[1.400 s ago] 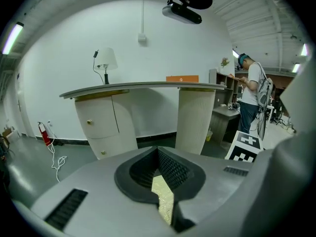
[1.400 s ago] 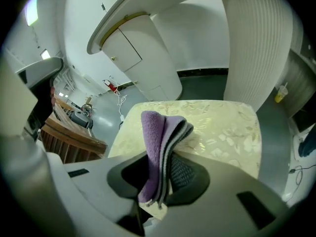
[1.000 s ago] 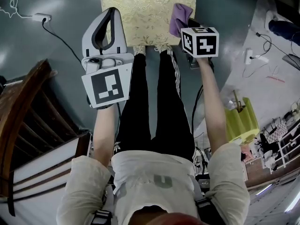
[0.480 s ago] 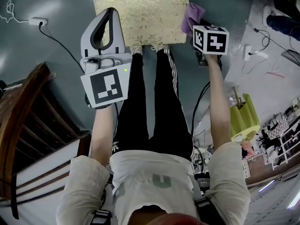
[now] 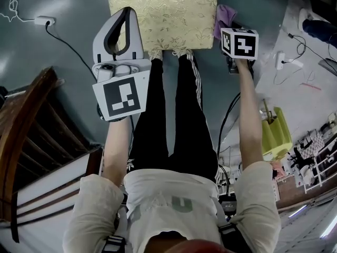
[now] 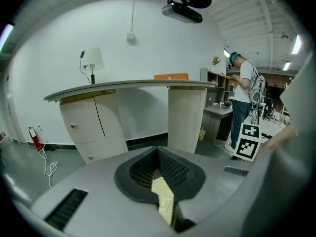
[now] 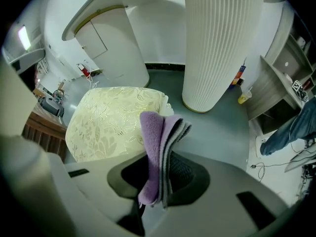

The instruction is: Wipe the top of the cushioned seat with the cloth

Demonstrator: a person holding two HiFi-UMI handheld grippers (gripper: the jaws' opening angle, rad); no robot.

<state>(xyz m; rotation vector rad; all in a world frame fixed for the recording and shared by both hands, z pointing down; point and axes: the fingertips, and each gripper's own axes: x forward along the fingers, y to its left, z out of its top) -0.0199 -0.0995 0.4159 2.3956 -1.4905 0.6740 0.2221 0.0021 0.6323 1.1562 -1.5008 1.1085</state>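
Note:
The cushioned seat (image 5: 163, 15), covered in gold floral fabric, stands on the floor at the top of the head view. A folded purple cloth (image 5: 225, 16) hangs just past the seat's right edge, with my right gripper (image 5: 227, 28) shut on it. In the right gripper view the cloth (image 7: 158, 147) sticks up between the jaws, and the seat (image 7: 108, 122) lies to its left. My left gripper (image 5: 125, 13) hovers above the seat's left part, its jaws shut with nothing between them. Only a sliver of the seat (image 6: 165, 201) shows through them.
The person's legs (image 5: 168, 115) stand right in front of the seat. A wooden frame (image 5: 31, 136) is at the left, a power strip with its cable (image 5: 45, 20) at the upper left, a yellow-green bin (image 5: 274, 133) at the right. A ribbed white column (image 7: 222, 43) rises behind the seat.
My right gripper has carried the cloth to the right, from over the seat's right corner to just beyond its right edge. The left gripper has barely moved.

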